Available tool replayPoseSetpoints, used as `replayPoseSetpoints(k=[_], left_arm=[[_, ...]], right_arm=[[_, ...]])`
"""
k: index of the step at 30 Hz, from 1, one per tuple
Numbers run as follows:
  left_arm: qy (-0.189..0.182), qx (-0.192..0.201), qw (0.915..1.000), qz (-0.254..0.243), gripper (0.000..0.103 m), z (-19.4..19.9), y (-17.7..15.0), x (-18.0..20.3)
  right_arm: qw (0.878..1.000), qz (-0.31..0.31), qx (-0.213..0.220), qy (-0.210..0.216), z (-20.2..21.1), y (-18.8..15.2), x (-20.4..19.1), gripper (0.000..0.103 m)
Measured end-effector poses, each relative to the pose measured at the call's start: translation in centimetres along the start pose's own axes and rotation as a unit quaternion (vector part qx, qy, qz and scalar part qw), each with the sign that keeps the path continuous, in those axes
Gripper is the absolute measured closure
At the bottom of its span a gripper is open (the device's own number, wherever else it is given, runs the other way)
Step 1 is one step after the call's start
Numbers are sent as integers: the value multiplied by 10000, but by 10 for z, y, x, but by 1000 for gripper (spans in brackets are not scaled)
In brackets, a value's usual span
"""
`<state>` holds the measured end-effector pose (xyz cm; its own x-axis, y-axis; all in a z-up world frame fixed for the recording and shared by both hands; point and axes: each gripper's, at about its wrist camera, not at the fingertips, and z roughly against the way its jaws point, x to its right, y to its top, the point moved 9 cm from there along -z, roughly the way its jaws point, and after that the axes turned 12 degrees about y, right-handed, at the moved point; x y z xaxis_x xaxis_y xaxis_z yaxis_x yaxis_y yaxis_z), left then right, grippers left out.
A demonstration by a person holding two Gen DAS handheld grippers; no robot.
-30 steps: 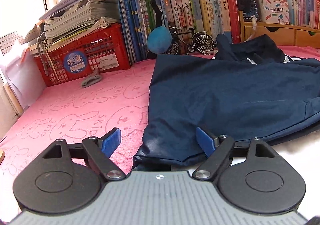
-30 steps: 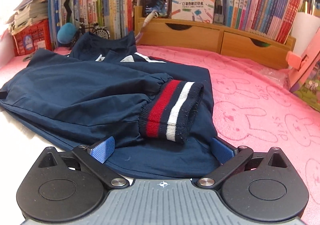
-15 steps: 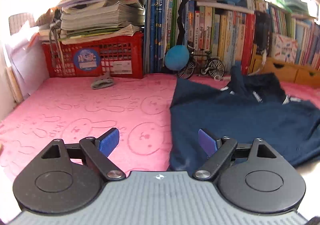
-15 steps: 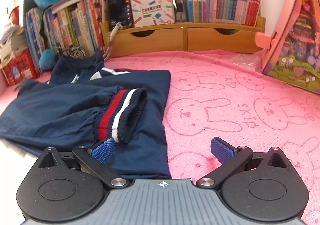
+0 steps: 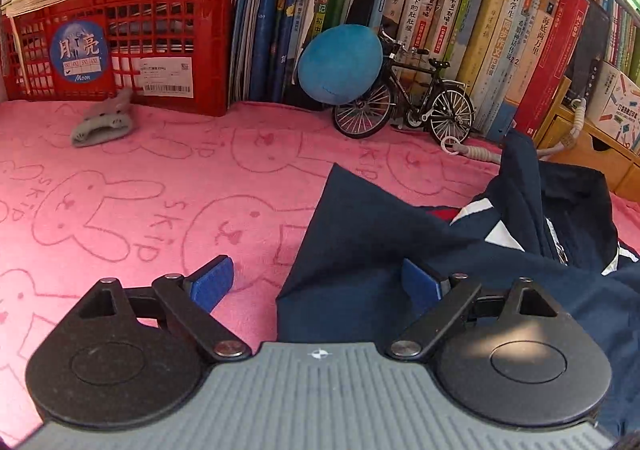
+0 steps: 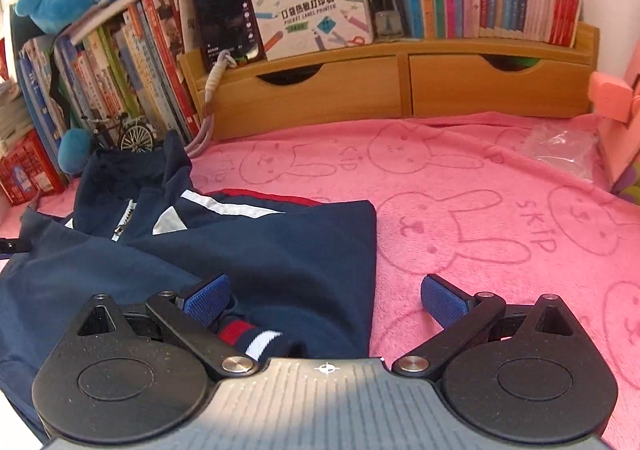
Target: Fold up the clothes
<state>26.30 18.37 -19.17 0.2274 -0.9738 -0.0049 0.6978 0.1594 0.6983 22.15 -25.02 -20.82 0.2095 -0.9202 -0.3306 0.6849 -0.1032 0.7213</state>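
A navy blue zip-up jacket with red and white stripes is lying partly folded on the pink bunny-print blanket covering the table. The left tool is hanging spread over the jacket's left edge, pinching nothing. The right tool is hanging spread over its right edge, likewise empty.

Open pink blanket lies clear right of the jacket; books wall the back.

left gripper: jaws wide, angled down | right gripper: same
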Motion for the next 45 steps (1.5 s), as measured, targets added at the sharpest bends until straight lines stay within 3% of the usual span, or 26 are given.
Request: replayPoseSetpoints(k=[1,2,3,5,6,7,9,10,11,14,17,20,24,26,29,31,32,34,35,37,40,45], left_arm=[[38,92,9999,-52,33,-2,2,2],[61,185,9997,-129,65,-1,3,5],[154,220,9995,-173,85,-1,4,6],[275,330,9987,-278,94,0,5,6],[306,404,9981,-339,97,2,6,6],[335,474,9975,-396,97,3,6,5],[377,515,9975,-288,97,3,10,-1],[381,446,9981,-190,97,0,12,-4],[445,359,9983,-92,95,-4,12,-8],[877,628,9932,-432,87,13,12,-18],[1298,900,9844,-770,85,30,13,-27],[1226,1365,9782,-973,83,71,9,-25],[648,1504,9791,-1207,80,112,-16,0],[613,1393,9752,-1608,79,114,-37,12],[1001,1126,9691,-1953,79,98,-66,6],[1284,1044,9646,-2054,77,88,-79,-7],[1507,1194,9572,-2164,76,88,-83,-14],[1937,1330,9418,-2403,76,89,-89,-26],[2030,1257,9401,-2433,76,91,-91,-30],[1816,1222,9525,-2118,77,108,-96,-40],[1279,1252,9712,-1574,75,142,-108,-49],[505,1174,9854,-1124,55,209,-157,-58]], right_arm=[[10000,94,-17,-10,-6,3,0,1],[9998,193,-49,-24,-11,5,0,2],[9996,266,-61,-26,-14,8,-2,7],[9988,476,-78,21,-18,12,-8,24],[9982,584,-86,47,-20,14,-12,41],[9978,649,-92,25,-21,15,-14,57],[9973,731,-89,35,-25,20,-17,76],[9972,738,-98,28,-30,23,-17,80],[9972,744,-111,12,-35,27,-17,80],[9971,734,-157,-74,-46,36,-17,79],[9949,973,73,-260,-26,41,-24,73],[9880,1419,419,-450,9,39,-39,69],[9870,1502,561,77,37,18,-83,69],[9846,1631,499,382,41,1,-112,69],[9820,1772,105,640,33,-26,-141,69],[9816,1885,-56,306,29,-38,-128,69],[9808,1939,-133,126,27,-43,-121,69],[9821,1869,-168,-138,33,-49,-107,47],[9849,1715,-107,-208,41,-48,-100,44],[9867,1588,84,-327,62,-45,-92,44],[9796,1909,544,-325,110,-58,-104,44],[9811,1841,594,33,180,-110,-116,39]])
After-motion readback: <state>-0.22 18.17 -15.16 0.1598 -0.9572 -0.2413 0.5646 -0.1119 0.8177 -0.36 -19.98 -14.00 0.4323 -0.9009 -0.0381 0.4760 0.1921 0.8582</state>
